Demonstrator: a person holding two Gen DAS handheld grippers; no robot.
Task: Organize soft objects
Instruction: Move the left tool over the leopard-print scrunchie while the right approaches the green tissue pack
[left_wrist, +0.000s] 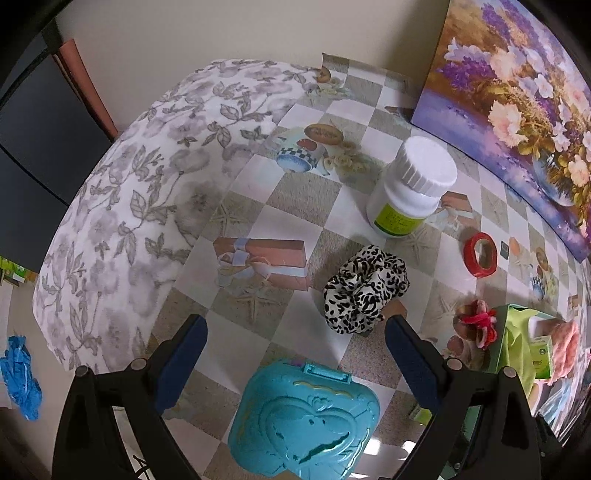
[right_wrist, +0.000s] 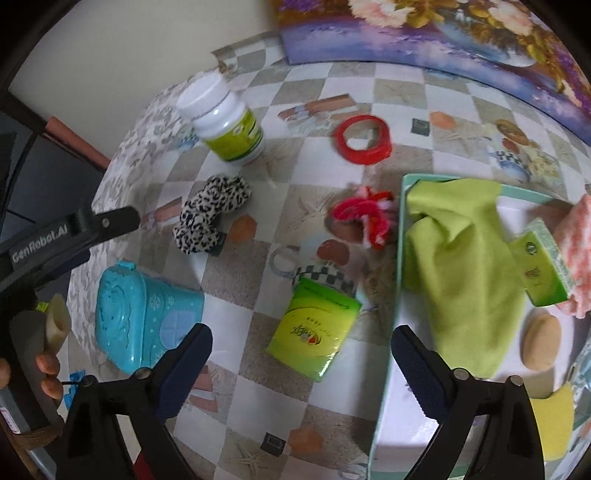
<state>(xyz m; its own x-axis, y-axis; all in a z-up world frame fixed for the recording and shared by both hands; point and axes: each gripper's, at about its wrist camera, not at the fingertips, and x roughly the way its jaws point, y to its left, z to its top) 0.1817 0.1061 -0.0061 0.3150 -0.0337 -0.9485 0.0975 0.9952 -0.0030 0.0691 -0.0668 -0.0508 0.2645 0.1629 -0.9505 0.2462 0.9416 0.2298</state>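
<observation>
Both grippers with fingers apart and empty, leopard scrunchie at one o'clock, teal case below, white bottle beyond, tray rightward.

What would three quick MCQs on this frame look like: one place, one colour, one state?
1. Where does the green cloth lie?
A. In the tray
B. On the teal case
C. Under the pill bottle

2. What colour is the tape roll?
A. Blue
B. Red
C. White

3. How do the left gripper jaws stand?
A. Shut on the scrunchie
B. Shut on nothing
C. Open, holding nothing

Key:
1. A, the cloth drapes inside the tray rim beside a sponge.
2. B, the ring near the white pill bottle is plainly red.
3. C, the jaws are spread wide, with the leopard-print scrunchie lying free on the table ahead of them.
</observation>
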